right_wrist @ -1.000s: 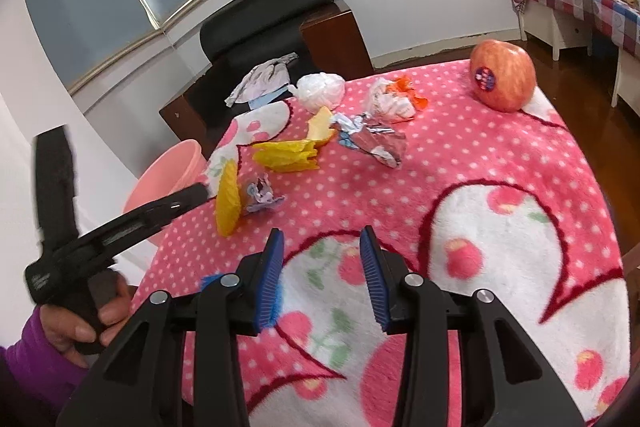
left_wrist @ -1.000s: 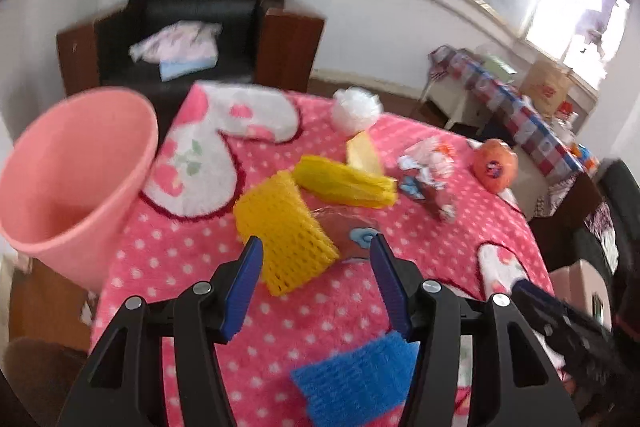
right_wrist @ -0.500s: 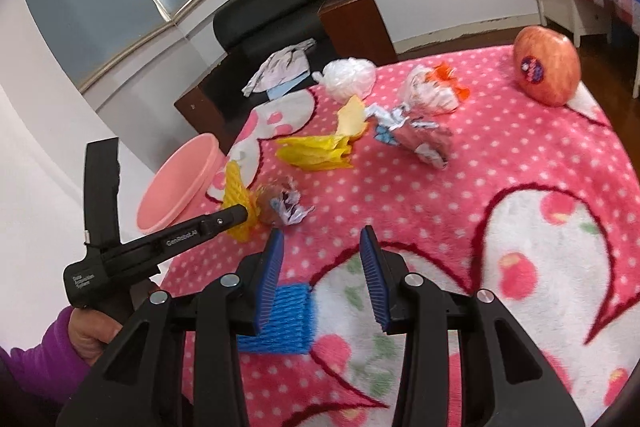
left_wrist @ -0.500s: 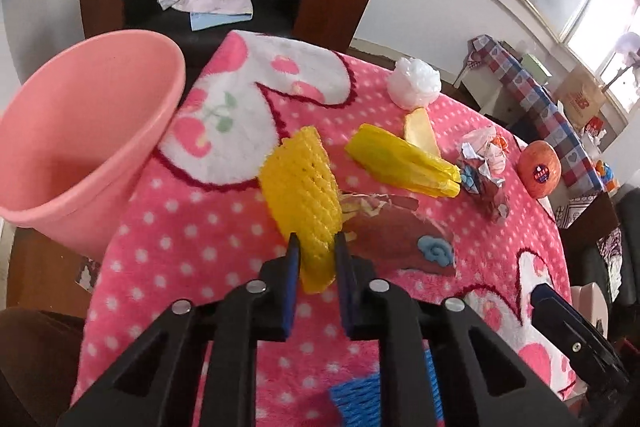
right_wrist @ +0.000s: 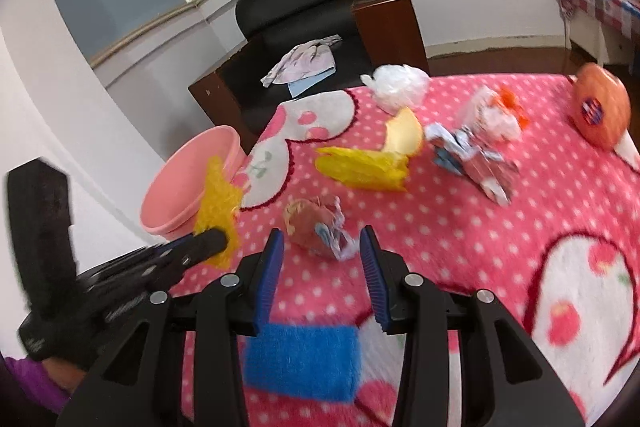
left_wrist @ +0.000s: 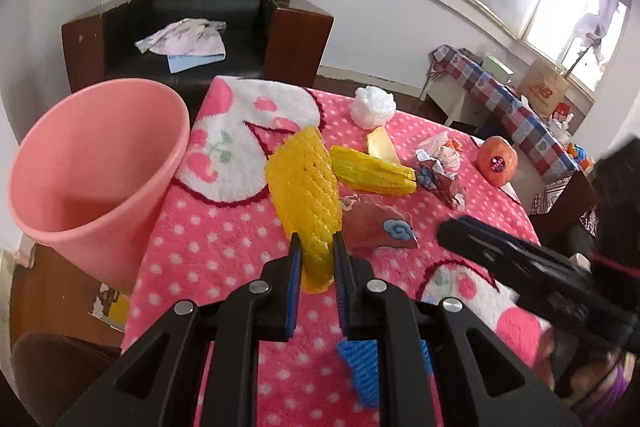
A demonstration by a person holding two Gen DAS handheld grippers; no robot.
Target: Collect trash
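In the left wrist view, the left gripper is closed on the lower end of a yellow foam net sleeve, which stands up between the two blue pads and is lifted off the table. Left of it, just past the table edge, is the pink trash bin with its mouth open toward the camera. On the pink polka-dot tablecloth behind the sleeve lie a brown crumpled wrapper, a yellow crumpled bag, a pale yellow piece, a white plastic ball, a silver-blue wrapper and an apple with a sticker. A blue foam net lies near the bottom, partly hidden by the gripper body. The right gripper enters from the right — only its dark side shows here.

In the right wrist view, the right gripper is wide open and holds nothing; the brown crumpled wrapper lies just ahead, between the lines of its two fingers. The blue foam net lies under the gripper — it looks blurred. At the left, the left gripper holds the yellow foam net sleeve in front of the pink trash bin; whether the sleeve is already above the bin mouth I cannot tell. Farther back lie the yellow crumpled bag, the white plastic ball and the apple.
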